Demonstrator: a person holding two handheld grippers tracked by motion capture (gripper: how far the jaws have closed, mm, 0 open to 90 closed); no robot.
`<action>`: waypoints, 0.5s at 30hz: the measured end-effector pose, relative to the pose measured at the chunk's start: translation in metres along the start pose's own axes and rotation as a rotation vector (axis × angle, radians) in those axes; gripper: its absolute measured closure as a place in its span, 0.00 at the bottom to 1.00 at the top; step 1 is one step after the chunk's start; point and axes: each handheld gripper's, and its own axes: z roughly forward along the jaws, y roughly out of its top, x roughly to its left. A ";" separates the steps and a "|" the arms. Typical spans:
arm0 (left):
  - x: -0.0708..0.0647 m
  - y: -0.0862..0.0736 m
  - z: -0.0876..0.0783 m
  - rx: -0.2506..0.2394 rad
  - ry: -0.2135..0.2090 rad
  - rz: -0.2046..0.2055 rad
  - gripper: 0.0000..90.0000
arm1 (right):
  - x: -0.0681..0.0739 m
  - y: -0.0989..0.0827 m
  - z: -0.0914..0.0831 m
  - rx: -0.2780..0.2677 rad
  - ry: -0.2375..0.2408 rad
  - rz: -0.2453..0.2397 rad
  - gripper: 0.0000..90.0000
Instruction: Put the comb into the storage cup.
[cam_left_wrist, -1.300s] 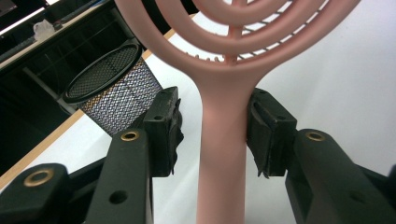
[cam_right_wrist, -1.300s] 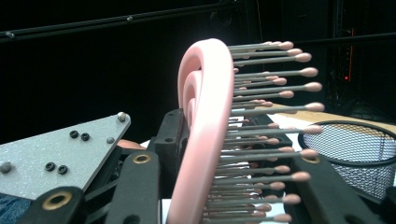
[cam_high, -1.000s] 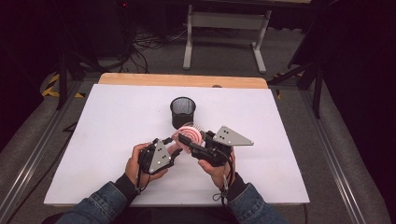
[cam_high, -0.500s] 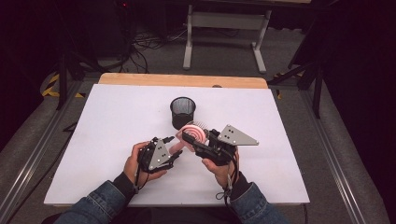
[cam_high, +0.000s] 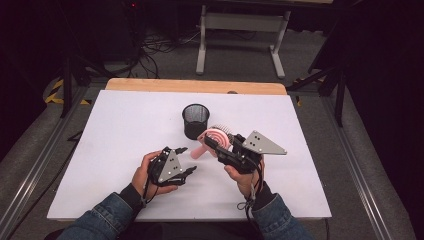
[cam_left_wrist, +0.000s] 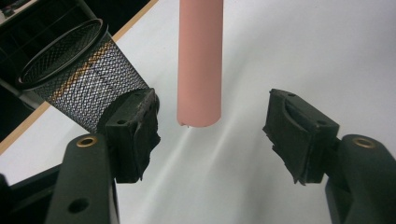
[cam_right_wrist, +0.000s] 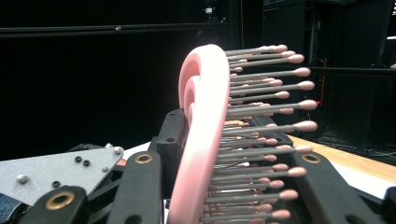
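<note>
Right gripper (cam_high: 212, 143) clamps the pink hairbrush (cam_high: 216, 137) by its head, above the white table (cam_high: 115, 125), at five o'clock from the mesh cup (cam_high: 195, 120). Left gripper (cam_high: 184, 160) spread wide, the brush handle (cam_left_wrist: 201, 60) between its jaws, untouched

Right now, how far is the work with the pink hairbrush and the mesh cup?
Done: the right gripper is shut on the pink hairbrush, lifted off the table. In hand: its handle hangs between the open left gripper's jaws. Left, probably: putting it into the mesh cup.
</note>
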 end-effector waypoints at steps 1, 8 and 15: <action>0.001 -0.001 -0.001 -0.005 -0.013 -0.005 0.32 | -0.001 0.000 -0.001 0.002 -0.006 -0.004 0.68; 0.005 -0.003 -0.007 -0.010 -0.053 -0.016 0.19 | -0.003 0.001 -0.003 0.004 -0.016 -0.005 0.68; 0.011 -0.003 -0.022 -0.056 -0.092 -0.025 0.10 | -0.008 0.002 -0.005 0.007 -0.033 -0.006 0.68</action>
